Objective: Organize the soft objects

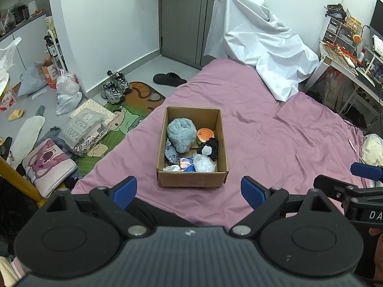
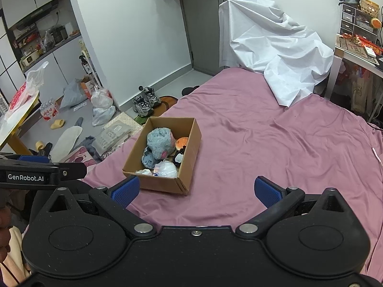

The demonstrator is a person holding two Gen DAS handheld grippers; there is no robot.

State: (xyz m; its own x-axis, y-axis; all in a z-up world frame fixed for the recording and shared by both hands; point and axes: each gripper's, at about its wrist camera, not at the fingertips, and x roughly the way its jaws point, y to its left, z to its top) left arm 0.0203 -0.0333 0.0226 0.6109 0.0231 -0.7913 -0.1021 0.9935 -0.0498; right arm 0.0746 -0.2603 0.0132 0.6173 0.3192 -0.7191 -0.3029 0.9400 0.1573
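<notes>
A cardboard box (image 1: 191,180) (image 2: 156,183) sits on the pink bed sheet (image 1: 275,143) (image 2: 263,143). Inside lie a fluffy grey-blue plush (image 1: 180,132) (image 2: 159,142), a burger-shaped toy (image 1: 205,134) (image 2: 182,142), a black-and-white spiky ball (image 1: 207,148), a small grey plush (image 1: 171,153) and white wrapped bundles (image 1: 203,163) (image 2: 166,168). My left gripper (image 1: 189,192) stands open just before the box's near wall, nothing between its blue pads. My right gripper (image 2: 197,191) is open too, to the right of the box, empty.
A white sheet (image 1: 258,45) (image 2: 275,50) drapes the far end of the bed. Left of the bed the floor holds sneakers (image 1: 116,87), bags, a mat and cushions. A cluttered desk (image 1: 347,55) stands on the right.
</notes>
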